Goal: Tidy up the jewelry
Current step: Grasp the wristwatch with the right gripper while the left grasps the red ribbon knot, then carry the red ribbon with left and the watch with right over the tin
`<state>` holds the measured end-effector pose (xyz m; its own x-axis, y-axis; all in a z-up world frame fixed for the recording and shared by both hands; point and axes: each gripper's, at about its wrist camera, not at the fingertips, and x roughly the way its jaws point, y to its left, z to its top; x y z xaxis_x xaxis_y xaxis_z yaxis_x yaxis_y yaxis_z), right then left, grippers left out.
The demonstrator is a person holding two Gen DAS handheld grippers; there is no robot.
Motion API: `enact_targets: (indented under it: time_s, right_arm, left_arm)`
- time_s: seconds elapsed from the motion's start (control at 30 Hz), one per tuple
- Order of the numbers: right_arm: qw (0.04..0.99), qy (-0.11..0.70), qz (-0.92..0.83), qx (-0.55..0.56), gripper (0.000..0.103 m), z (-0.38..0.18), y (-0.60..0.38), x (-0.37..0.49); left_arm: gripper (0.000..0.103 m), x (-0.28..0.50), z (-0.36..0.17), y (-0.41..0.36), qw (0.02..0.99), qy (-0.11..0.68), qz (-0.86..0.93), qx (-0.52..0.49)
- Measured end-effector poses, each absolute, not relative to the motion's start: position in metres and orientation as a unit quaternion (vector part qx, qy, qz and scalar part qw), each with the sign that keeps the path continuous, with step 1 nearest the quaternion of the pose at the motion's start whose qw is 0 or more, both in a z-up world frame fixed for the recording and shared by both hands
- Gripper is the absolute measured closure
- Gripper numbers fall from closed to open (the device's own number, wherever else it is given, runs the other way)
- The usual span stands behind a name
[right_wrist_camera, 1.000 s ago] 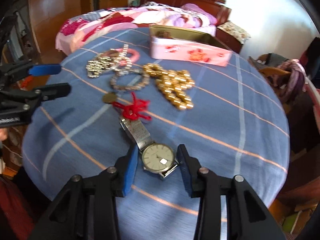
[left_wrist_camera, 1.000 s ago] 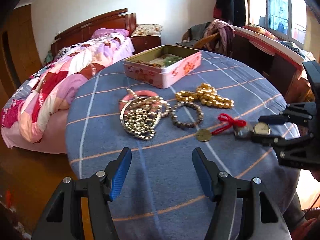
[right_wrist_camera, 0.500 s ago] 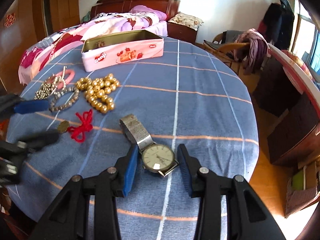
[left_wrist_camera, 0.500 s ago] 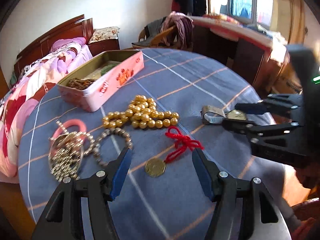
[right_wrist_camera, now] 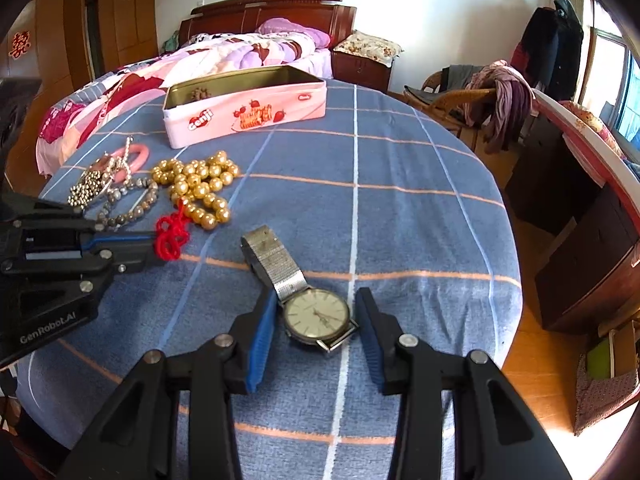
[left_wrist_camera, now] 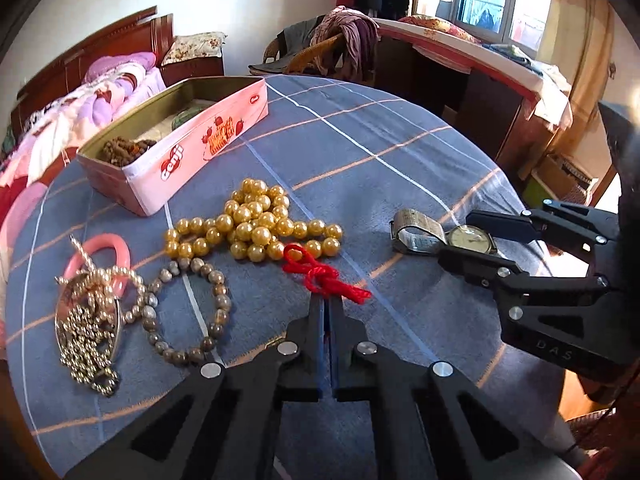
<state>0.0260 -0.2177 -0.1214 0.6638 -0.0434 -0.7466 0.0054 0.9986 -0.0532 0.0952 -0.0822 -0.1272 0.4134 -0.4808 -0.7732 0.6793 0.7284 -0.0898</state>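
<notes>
My left gripper [left_wrist_camera: 326,304] is shut on the red cord pendant [left_wrist_camera: 320,276], whose red knot shows at the fingertips; it also shows in the right wrist view [right_wrist_camera: 170,234]. The gold coin is hidden. My right gripper [right_wrist_camera: 316,316] is open, its blue pads either side of the silver watch [right_wrist_camera: 316,312], which lies on the blue checked cloth [right_wrist_camera: 400,208]; the watch also shows in the left wrist view [left_wrist_camera: 468,238]. The open pink tin [left_wrist_camera: 188,140] stands at the back left with some items inside.
A gold bead necklace [left_wrist_camera: 252,224], a grey bead bracelet [left_wrist_camera: 188,304], a silver bead chain [left_wrist_camera: 88,328] and a pink bangle [left_wrist_camera: 100,252] lie left of the pendant. A bed [right_wrist_camera: 200,56], a chair with clothes [right_wrist_camera: 492,92] and a desk [right_wrist_camera: 580,160] surround the round table.
My left gripper moved forward over the pendant and shut on its red cord. My right gripper stays open around the watch, its jaws a little wider.
</notes>
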Motion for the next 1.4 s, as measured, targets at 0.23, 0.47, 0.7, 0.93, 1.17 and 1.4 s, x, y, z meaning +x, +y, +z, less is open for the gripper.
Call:
enact_targets:
  time_s: [0.23,0.47,0.7,0.93,1.17,1.4]
  right_arm:
    - [0.919,0.393,-0.027,-0.009,0.06,-0.108,-0.225,0.025]
    - [0.933,0.355,-0.051,-0.041,0.06,-0.085,-0.219,0.032]
    - [0.942,0.316,-0.057,-0.094,0.06,-0.064,-0.202,0.052]
    - [0.951,0.292,-0.041,-0.089,0.06,-0.047,-0.196,0.073]
    - [0.96,0.266,-0.041,-0.079,0.06,-0.028,-0.192,0.106]
    - [0.969,0.239,-0.032,-0.058,0.06,-0.012,-0.185,0.15]
  left_arm:
    - [0.103,0.092,-0.106,-0.049,0.854,0.388,-0.342,0.052]
    - [0.103,0.094,-0.064,-0.015,0.897,0.323,-0.298,0.041]
    - [0.103,0.113,-0.054,0.005,0.916,0.304,-0.261,0.035]
    - [0.103,0.132,-0.051,0.011,0.924,0.29,-0.245,0.039]
    - [0.103,0.161,-0.04,0.017,0.932,0.274,-0.234,0.033]
    - [0.103,0.201,-0.028,0.011,0.939,0.253,-0.229,0.034]
